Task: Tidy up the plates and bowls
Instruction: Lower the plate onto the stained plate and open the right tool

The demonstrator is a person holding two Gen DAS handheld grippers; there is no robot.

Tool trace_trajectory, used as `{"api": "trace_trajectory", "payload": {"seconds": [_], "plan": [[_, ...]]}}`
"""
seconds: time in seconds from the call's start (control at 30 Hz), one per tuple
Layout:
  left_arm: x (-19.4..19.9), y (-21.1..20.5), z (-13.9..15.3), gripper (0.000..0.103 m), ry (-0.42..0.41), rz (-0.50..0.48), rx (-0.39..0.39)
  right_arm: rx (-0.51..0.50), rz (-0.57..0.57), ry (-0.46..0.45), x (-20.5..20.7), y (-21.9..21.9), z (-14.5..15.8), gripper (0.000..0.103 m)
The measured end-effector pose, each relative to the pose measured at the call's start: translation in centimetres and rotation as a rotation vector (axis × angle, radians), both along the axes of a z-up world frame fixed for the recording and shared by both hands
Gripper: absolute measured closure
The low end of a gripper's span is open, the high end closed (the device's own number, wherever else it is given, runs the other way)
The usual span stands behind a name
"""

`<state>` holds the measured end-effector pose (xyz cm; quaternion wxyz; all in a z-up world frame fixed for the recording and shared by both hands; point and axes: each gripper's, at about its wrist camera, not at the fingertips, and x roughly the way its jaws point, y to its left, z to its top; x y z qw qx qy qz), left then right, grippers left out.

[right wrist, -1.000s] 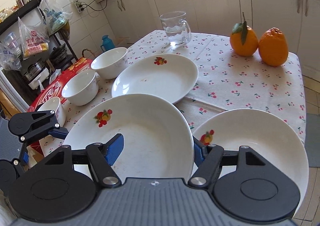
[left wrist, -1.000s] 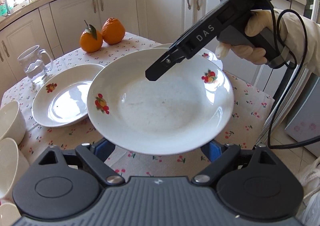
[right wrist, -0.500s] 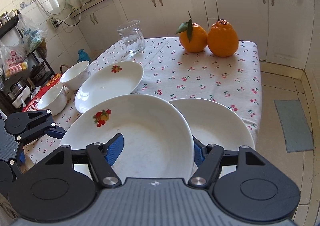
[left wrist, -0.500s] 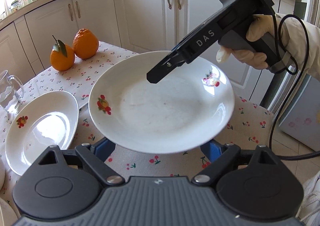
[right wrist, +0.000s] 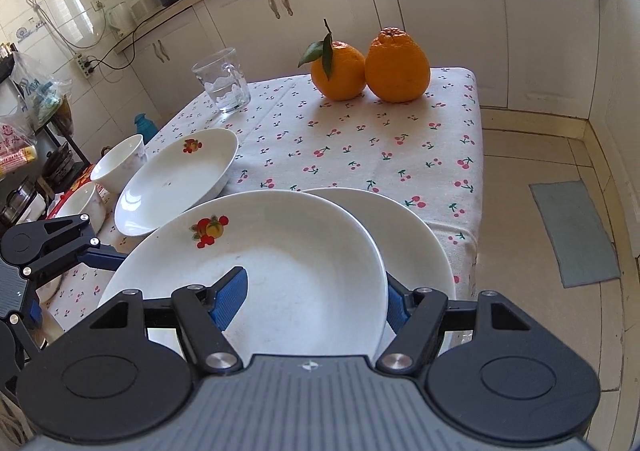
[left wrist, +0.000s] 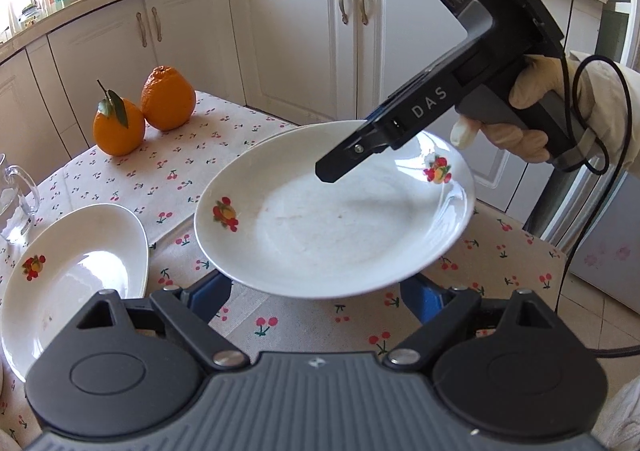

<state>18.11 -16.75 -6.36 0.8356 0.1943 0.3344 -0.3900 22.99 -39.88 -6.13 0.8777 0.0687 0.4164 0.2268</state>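
**Plate carried over the table's right end**

We hold a white plate (right wrist: 280,259) with fruit prints above the cherry-print tablecloth (right wrist: 360,147). Our right gripper (right wrist: 312,299) is clamped on its near rim: one blue finger (right wrist: 230,297) lies inside the dish, the other is under the rim on the right. In the left wrist view the same plate (left wrist: 332,219) floats clear of the cloth, with the right gripper (left wrist: 344,163) reaching down onto its far rim from a gloved hand (left wrist: 516,123).

Our left gripper (left wrist: 316,295) sits just below the plate's near edge. Its blue fingers (left wrist: 420,297) stand wide apart on either side, and we cannot see them pressing on the plate.

A second plate (right wrist: 400,235) rests on the cloth at the near right end, partly hidden under the held one. A third plate (right wrist: 180,179) lies to the left, with two bowls (right wrist: 120,163) further left. A glass mug (right wrist: 222,81) and two oranges (right wrist: 368,65) stand at the far side.
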Motion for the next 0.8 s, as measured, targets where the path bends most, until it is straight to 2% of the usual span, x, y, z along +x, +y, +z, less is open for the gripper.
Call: {"api": "trace_trajectory", "payload": {"seconds": [0.8], "plan": [[1.0,-0.6,-0.9,0.01,-0.026,-0.028,-0.002,-0.024,-0.073,0.015,-3.0,-1.6,0.0,0.028]]}}
